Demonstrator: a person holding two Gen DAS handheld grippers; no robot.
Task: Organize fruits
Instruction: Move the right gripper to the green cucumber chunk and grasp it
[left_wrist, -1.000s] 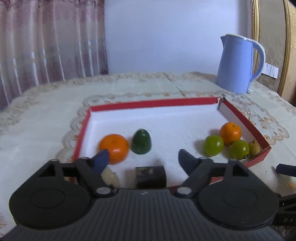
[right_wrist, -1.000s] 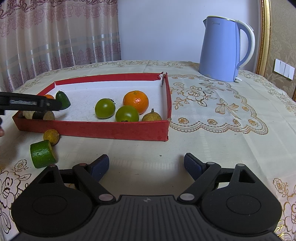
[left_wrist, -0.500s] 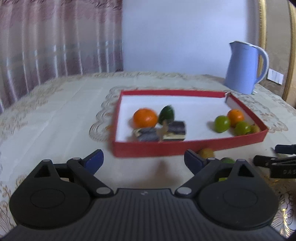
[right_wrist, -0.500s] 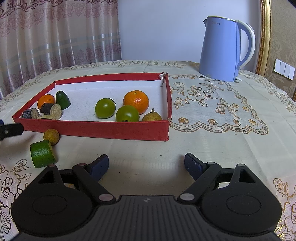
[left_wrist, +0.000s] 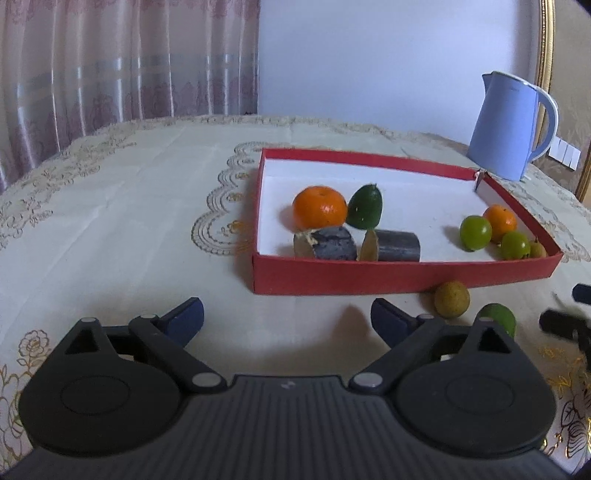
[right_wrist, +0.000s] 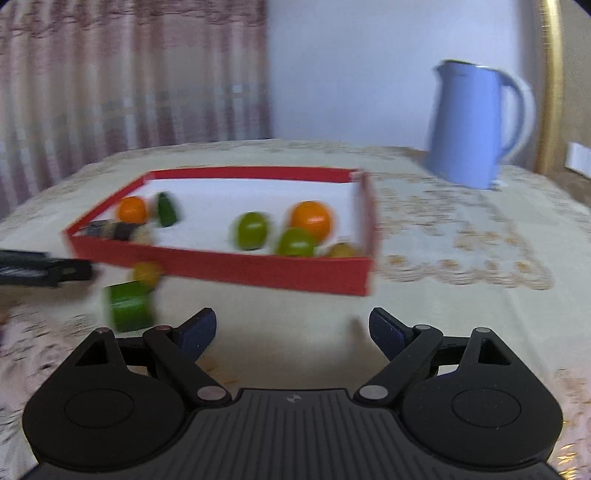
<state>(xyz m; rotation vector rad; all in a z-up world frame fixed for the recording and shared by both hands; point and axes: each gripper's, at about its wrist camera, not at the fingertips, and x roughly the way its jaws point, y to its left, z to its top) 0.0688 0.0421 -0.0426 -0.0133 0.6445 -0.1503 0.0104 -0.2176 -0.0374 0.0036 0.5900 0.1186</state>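
Two pieces are left outside the box, going by both wrist views. Just ahead and to the right of the left hand-held gripper (left_wrist: 287, 320), the small round yellow-brown fruit (left_wrist: 451, 299) sits on the table (left_wrist: 110, 229) right against the near wall of the shallow red cardboard box (left_wrist: 369, 277), and the cut green cylinder-shaped fruit piece (left_wrist: 496, 320) lies just beside it, nearer the jaws.

What changed: a second ago the left one was hanging low inside the box over the two dark cylinder-shaped pieces (left_wrist: 397, 245). Now it's backed out over bare cloth, jaws opening, nothing between them. So I'd say that drop-off is done; the dark pieces lie just behind the box's near wall, with the big orange mandarin (left_wrist: 320, 212) and the dark green cone-shaped fruit (left_wrist: 365, 206) behind them.

The right hand-held gripper (right_wrist: 292, 330) is spread wide and empty too. Its view has gone blurry, and the green piece now sits just off its left finger, so my guess is it's swinging in for that one.

Farther off, the two round green fruits (left_wrist: 475, 233) and the smaller mandarin (left_wrist: 499, 222) huddle in the box's right corner, with the pale blue plastic kettle (left_wrist: 511, 125) beyond.
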